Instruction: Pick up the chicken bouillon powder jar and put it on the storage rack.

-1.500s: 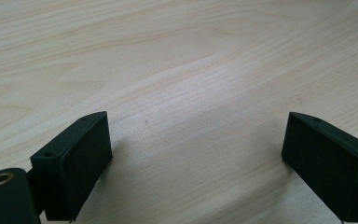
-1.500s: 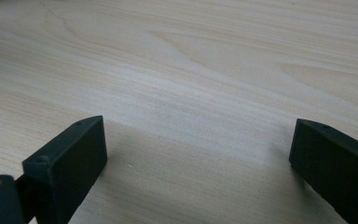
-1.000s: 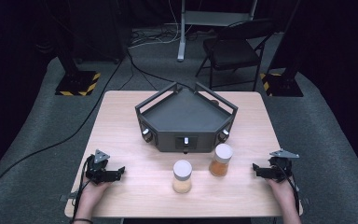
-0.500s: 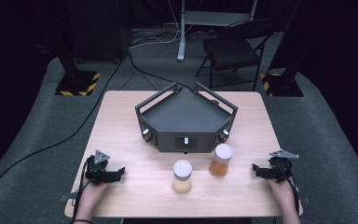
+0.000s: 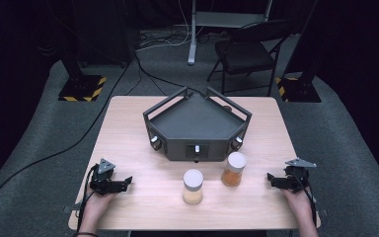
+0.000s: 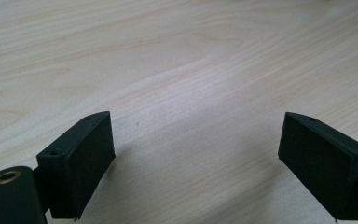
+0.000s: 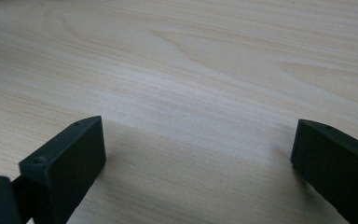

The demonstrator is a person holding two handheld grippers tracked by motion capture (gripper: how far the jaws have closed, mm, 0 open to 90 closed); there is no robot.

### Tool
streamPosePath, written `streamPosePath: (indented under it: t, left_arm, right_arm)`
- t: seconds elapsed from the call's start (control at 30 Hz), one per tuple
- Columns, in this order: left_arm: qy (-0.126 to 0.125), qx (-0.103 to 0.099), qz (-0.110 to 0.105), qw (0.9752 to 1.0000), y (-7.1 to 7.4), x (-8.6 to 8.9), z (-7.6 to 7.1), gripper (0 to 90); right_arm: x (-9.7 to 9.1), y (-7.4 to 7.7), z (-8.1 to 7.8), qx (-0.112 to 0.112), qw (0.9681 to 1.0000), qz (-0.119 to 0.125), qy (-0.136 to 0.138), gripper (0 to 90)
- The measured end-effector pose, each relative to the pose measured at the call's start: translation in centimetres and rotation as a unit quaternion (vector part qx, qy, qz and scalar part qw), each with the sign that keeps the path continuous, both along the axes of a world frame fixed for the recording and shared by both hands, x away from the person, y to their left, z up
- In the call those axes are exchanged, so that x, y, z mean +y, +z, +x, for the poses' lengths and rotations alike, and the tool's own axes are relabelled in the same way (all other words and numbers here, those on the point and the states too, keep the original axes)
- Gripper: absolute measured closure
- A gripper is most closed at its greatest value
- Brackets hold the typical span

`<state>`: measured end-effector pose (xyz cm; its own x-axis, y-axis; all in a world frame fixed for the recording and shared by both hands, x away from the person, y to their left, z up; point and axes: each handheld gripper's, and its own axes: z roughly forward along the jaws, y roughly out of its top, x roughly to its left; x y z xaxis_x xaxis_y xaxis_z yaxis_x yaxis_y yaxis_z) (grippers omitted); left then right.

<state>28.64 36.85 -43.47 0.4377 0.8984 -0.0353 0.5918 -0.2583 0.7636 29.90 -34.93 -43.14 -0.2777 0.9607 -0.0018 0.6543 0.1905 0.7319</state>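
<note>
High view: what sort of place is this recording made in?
Probably a lab or recording studio, not a home: a light wooden table stands on grey carpet amid black curtains, with hazard-striped stand bases at both sides and a black folding chair behind.

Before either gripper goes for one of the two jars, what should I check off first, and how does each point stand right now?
1. Left gripper empty, jaws apart, though they have just been closing a little: ok.
2. Right gripper empty, jaws apart: ok.
3. Pale jar upright, white lid on: ok.
4. Orange jar upright, white lid on: ok.
5. Jars stand apart from each other: ok. Orange jar clear of the dark tray behind: cannot tell.
6. Bare table between each gripper and the jars: ok.
</note>
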Motion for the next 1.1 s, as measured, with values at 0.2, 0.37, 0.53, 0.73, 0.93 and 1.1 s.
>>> streamPosePath:
  t: [0.2, 0.37, 0.53, 0.73, 0.93, 1.1]
  left_arm:
    - [-0.008, -0.020, -0.027, 0.9994, 0.8, 0.4, -0.7, 10.4]
    - [-0.024, -0.036, -0.034, 0.9985, 1.8, 0.0, -1.2, 10.5]
    - [-0.046, -0.051, -0.042, 0.9968, 2.8, -0.3, -1.7, 10.8]
    - [-0.066, -0.064, -0.041, 0.9949, 4.2, -1.0, -2.3, 11.0]
    - [-0.092, -0.073, -0.047, 0.9920, 5.3, -1.7, -2.7, 11.1]
    - [-0.111, -0.078, -0.053, 0.9893, 5.9, -2.3, -2.9, 11.0]
  right_arm:
    - [0.0, 0.0, 0.0, 0.000, 1.0000, 0.000, 0.000, 2.1]
    - [0.0, 0.0, 0.0, 0.000, 1.0000, 0.000, 0.000, 2.2]
    - [0.0, 0.0, 0.0, 0.000, 1.0000, 0.000, 0.000, 2.2]
    - [0.0, 0.0, 0.0, 0.000, 1.0000, 0.000, 0.000, 2.1]
    - [0.0, 0.0, 0.0, 0.000, 1.0000, 0.000, 0.000, 2.1]
    - [0.0, 0.0, 0.0, 0.000, 1.0000, 0.000, 0.000, 2.1]
